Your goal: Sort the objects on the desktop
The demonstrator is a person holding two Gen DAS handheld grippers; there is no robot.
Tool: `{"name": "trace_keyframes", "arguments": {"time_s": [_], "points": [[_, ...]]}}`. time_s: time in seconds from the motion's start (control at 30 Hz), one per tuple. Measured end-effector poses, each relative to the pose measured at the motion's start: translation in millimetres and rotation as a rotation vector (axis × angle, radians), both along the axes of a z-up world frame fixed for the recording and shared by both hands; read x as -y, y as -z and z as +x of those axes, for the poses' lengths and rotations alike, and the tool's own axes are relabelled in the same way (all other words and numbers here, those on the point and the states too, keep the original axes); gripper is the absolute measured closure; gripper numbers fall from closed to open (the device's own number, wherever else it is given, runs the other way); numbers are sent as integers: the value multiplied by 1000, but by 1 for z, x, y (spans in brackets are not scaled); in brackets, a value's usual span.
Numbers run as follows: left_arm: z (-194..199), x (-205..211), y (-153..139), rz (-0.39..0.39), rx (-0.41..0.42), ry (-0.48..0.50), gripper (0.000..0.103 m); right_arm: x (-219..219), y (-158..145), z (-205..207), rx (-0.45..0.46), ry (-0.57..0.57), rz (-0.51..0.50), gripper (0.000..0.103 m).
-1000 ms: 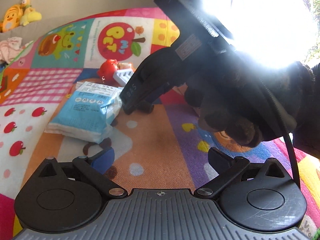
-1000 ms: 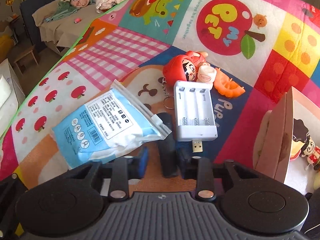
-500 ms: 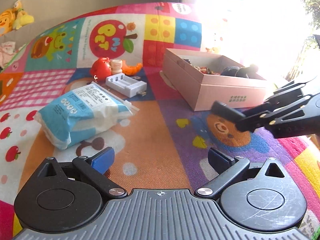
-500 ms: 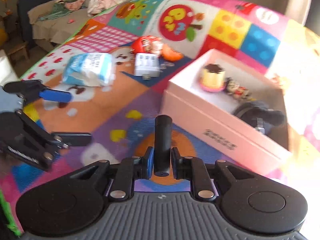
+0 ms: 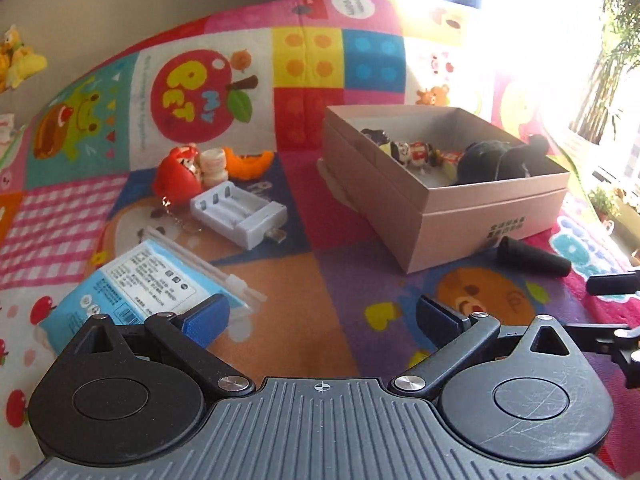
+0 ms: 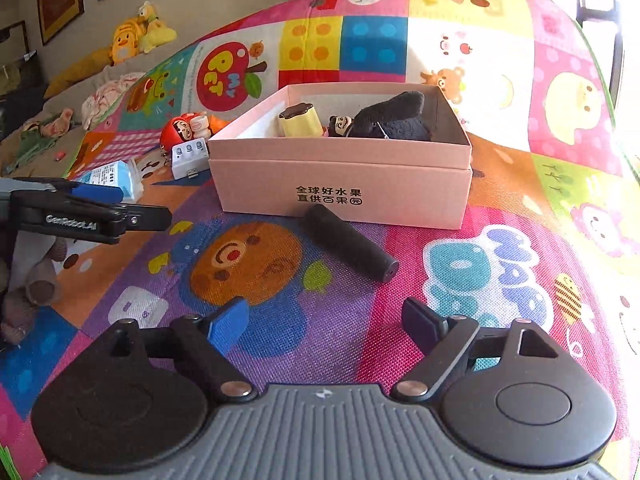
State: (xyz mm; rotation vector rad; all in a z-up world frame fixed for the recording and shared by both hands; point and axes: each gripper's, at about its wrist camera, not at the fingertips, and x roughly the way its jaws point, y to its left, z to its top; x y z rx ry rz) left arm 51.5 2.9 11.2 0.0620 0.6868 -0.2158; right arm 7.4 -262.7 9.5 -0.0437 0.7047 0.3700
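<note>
A black cylinder (image 6: 349, 242) lies on the play mat just in front of the pink box (image 6: 344, 188); it also shows in the left wrist view (image 5: 534, 257) beside the box (image 5: 472, 216). The box holds a black plush (image 6: 394, 118), a yellow item (image 6: 301, 122) and small figures. My right gripper (image 6: 326, 324) is open and empty, a little short of the cylinder. My left gripper (image 5: 322, 314) is open and empty over the mat; it shows in the right wrist view (image 6: 120, 206). A blue tissue pack (image 5: 140, 284), a white battery charger (image 5: 238, 214) and a red doll keychain (image 5: 178, 174) lie to the left.
An orange slice toy (image 5: 248, 162) and a small white bottle (image 5: 212, 164) sit behind the charger. Plush toys (image 6: 136, 34) and clothes (image 6: 108, 94) lie on a sofa beyond the mat. Strong window glare fills the upper right of the left wrist view.
My right gripper carried the black cylinder from beside the charger to the box front, opened and let it go. It now lies on the mat. My left gripper stayed open.
</note>
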Motion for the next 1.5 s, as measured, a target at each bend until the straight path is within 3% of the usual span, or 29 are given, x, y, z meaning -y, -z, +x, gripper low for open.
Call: {"name": "trace_keyframes", "arguments": {"time_s": [0.1, 0.37, 0.5, 0.67, 0.73, 1.03, 1.13, 1.17, 1.27, 1.37, 1.5], "points": [[24, -7, 5, 28, 10, -39, 1, 0, -2, -5, 41, -6, 18, 2], [101, -11, 6, -29, -42, -230, 2, 0, 1, 0, 19, 10, 30, 0], [111, -7, 12, 32, -49, -280, 27, 7, 4, 7, -23, 29, 69, 0], [86, -10, 8, 29, -48, -250, 45, 10, 5, 9, -36, 39, 93, 0], [64, -8, 7, 14, -54, -208, 47, 9, 5, 9, -35, 40, 89, 0], [-45, 25, 2, -62, -87, 86, 47, 2, 5, 8, -35, 42, 43, 0], [-63, 33, 5, -39, -65, 133, 39, -2, 6, 9, -37, 39, 17, 0], [-65, 35, 6, -18, -53, 136, 33, -3, 6, 9, -38, 37, 11, 0], [-66, 35, 10, 30, -26, 117, 26, -7, 7, 10, -51, 19, -27, 0], [-62, 27, 12, 61, 2, 38, 11, -16, 7, 9, -48, 8, -94, 0], [-55, 6, 12, -30, -21, -50, 8, -5, 2, 13, -68, -2, -35, 0]]}}
